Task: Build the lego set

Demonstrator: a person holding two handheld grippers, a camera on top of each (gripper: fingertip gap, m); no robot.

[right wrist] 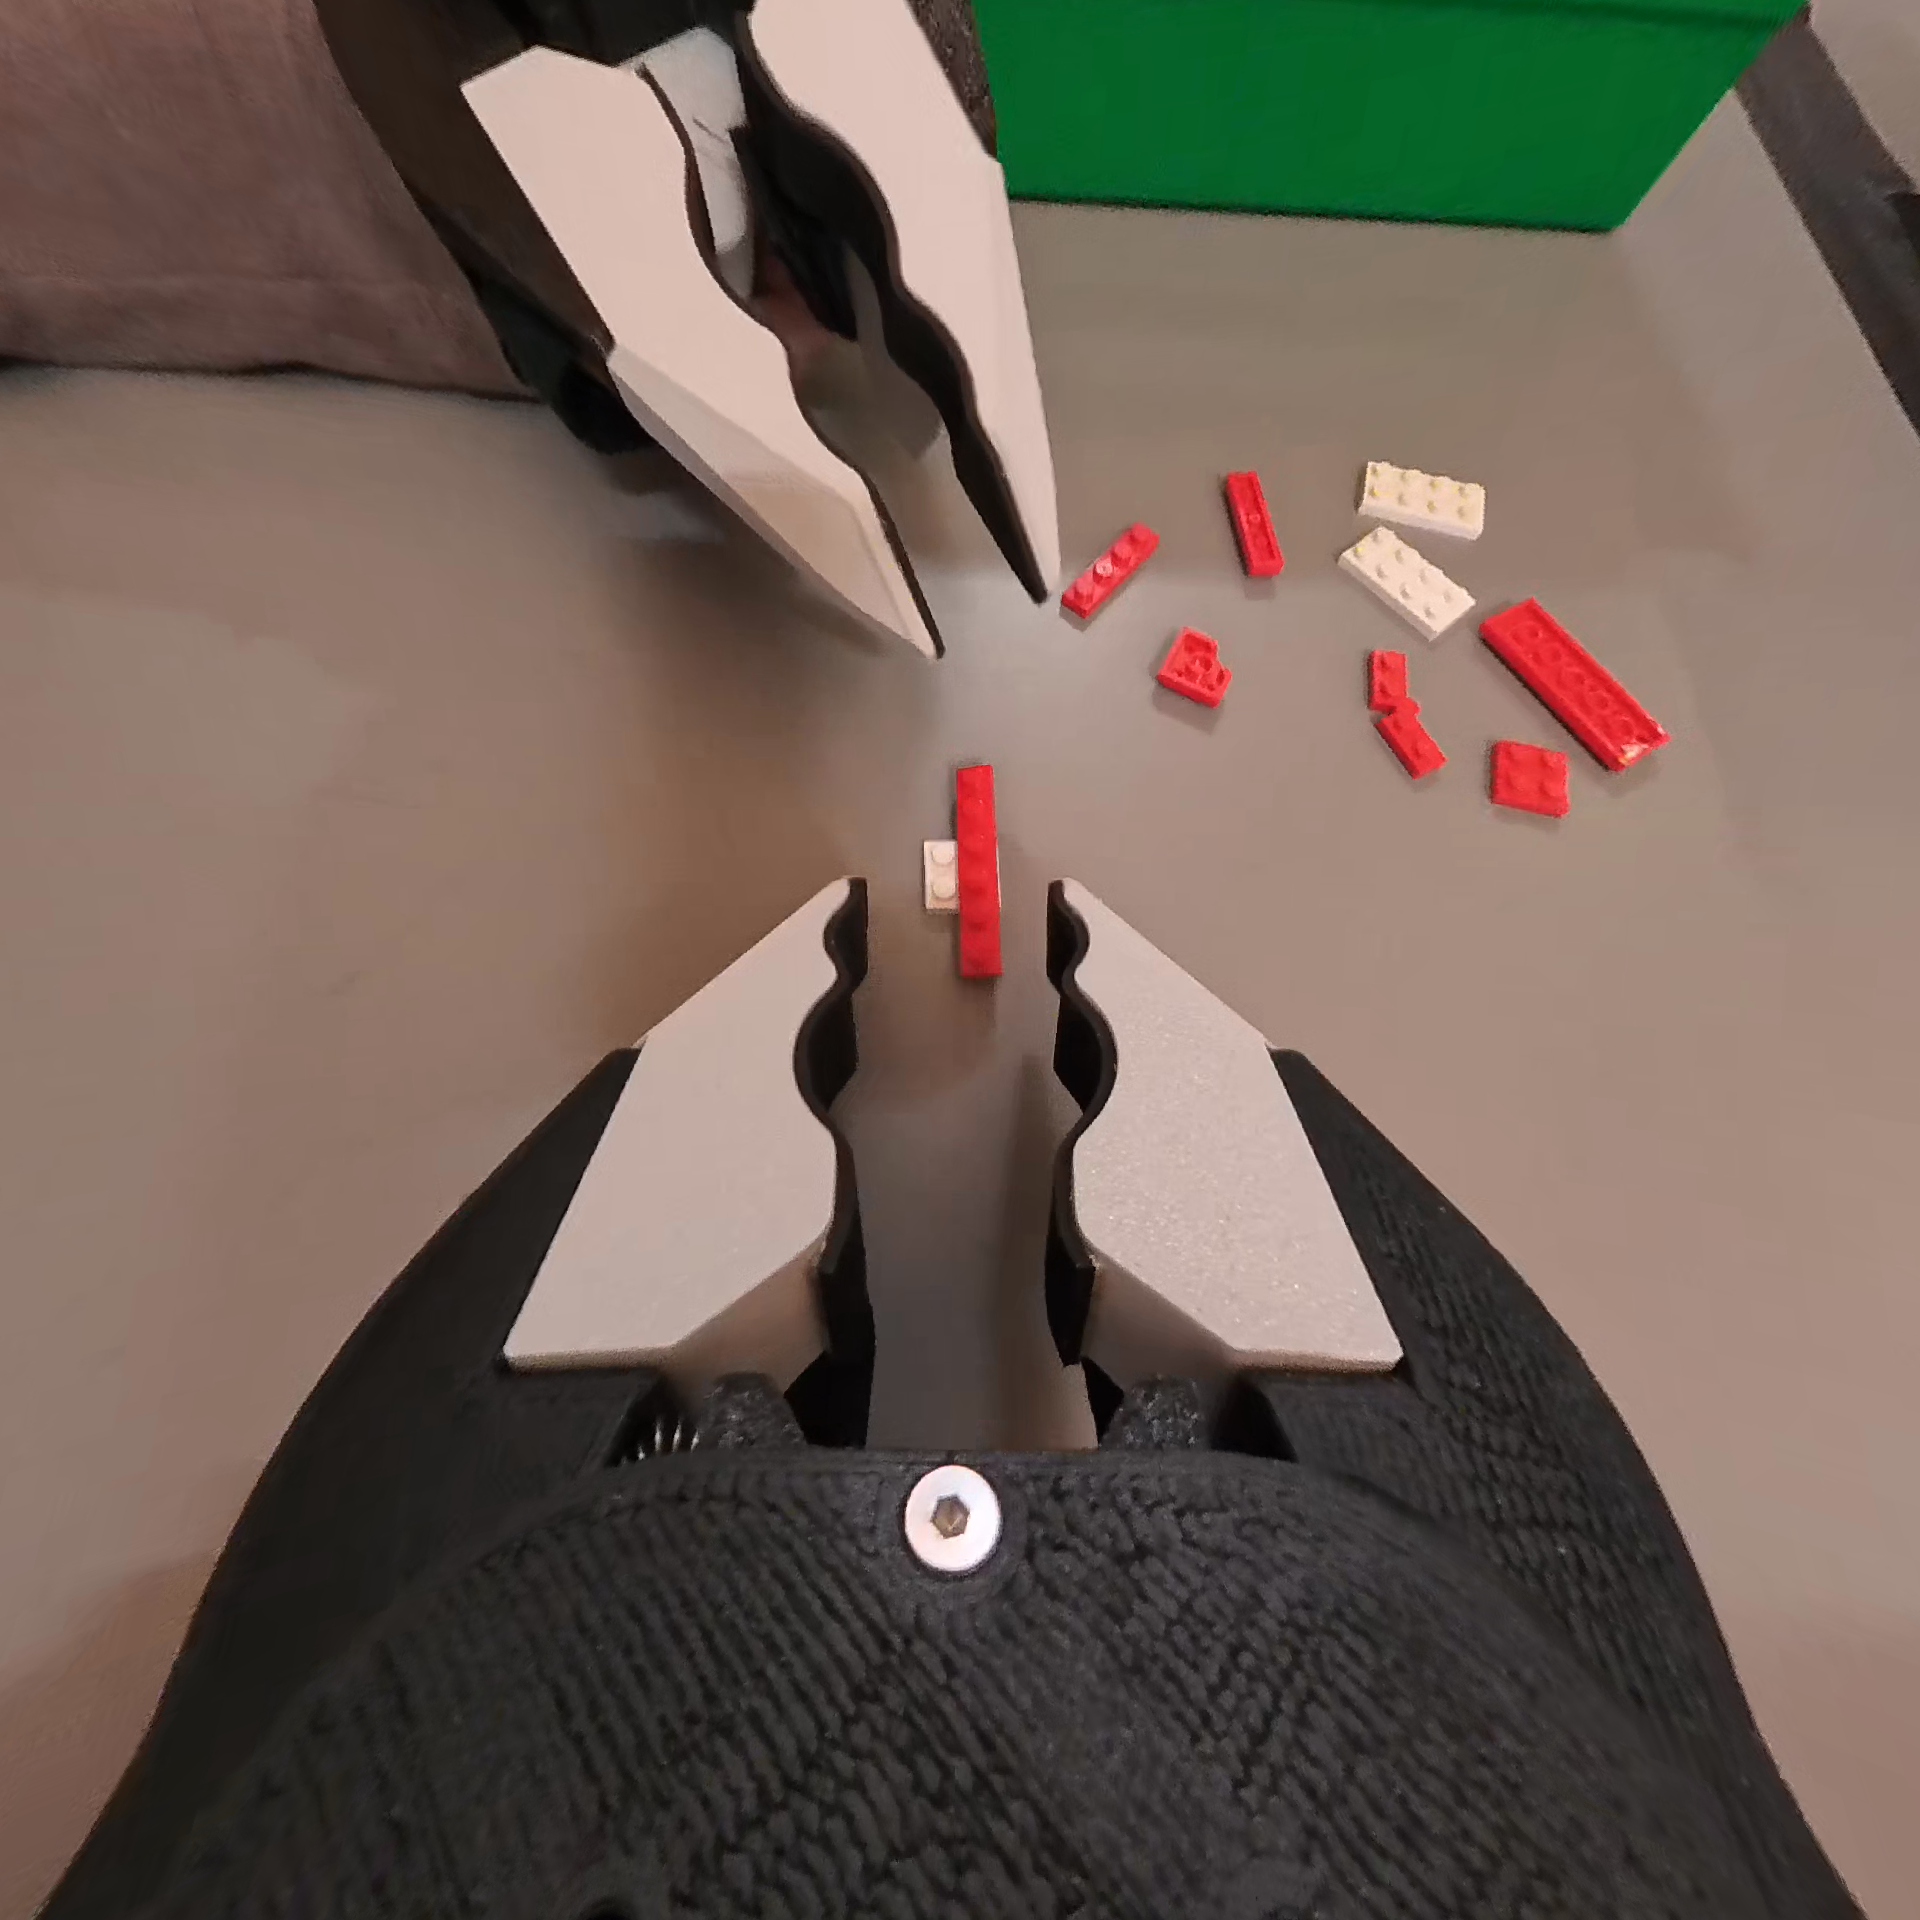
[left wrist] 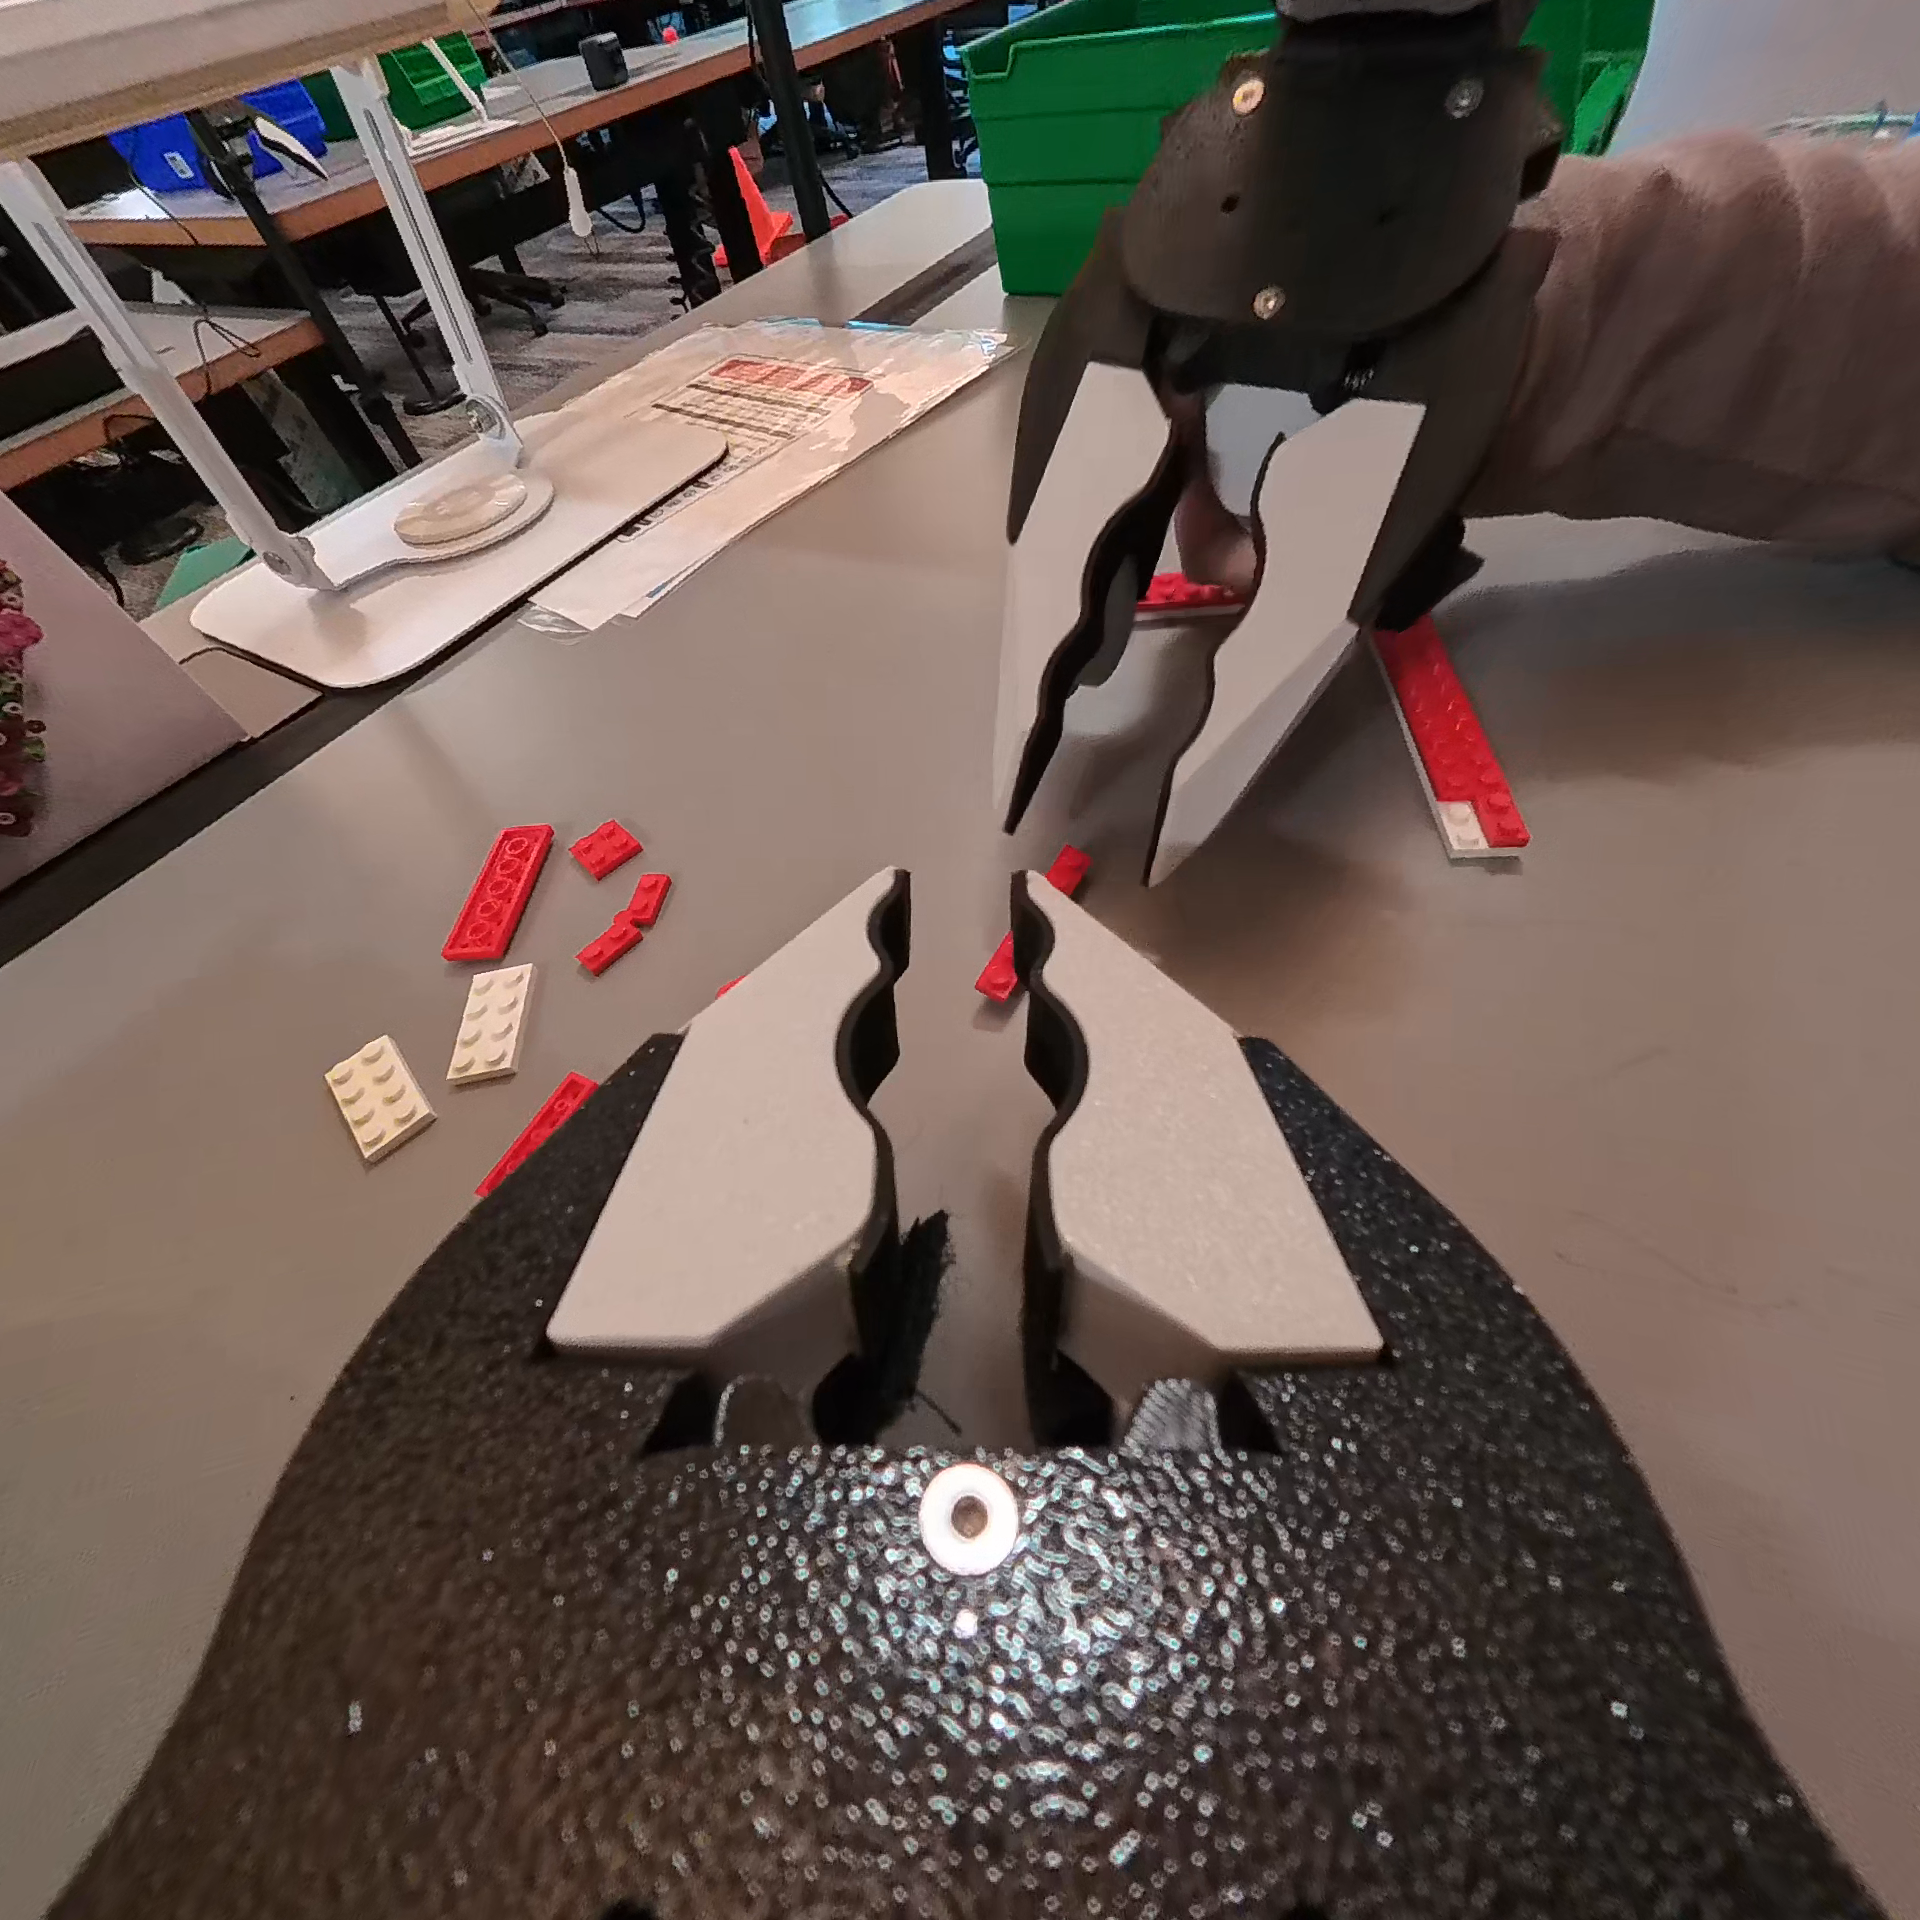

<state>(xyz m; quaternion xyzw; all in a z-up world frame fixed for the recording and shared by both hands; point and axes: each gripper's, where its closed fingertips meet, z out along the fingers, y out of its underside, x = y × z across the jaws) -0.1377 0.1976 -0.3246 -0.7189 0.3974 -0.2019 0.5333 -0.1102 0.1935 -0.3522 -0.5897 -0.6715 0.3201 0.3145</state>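
My left gripper (left wrist: 961,894) is open and empty, low over the grey table. My right gripper (left wrist: 1081,852) faces it, open and empty, tips pointing down at the table. A narrow red plate (right wrist: 977,873) with a small white plate (right wrist: 940,875) joined at its side lies flat just ahead of my right gripper (right wrist: 956,894), in line with the gap between its fingertips. The left gripper (right wrist: 987,623) hovers just beyond it. In the left wrist view this red plate (left wrist: 1065,868) is partly hidden by my finger. A long red-and-white strip (left wrist: 1455,727) lies behind the right gripper.
Loose plates lie in a cluster: a long red one (right wrist: 1574,681), two white ones (right wrist: 1405,580), several small red ones (right wrist: 1195,665). A green bin (right wrist: 1351,104) stands at the back. A white stand (left wrist: 416,561) and a sleeved sheet (left wrist: 790,416) lie far left. Across from one pair of fingers to the other is roughly 5 centimeters.
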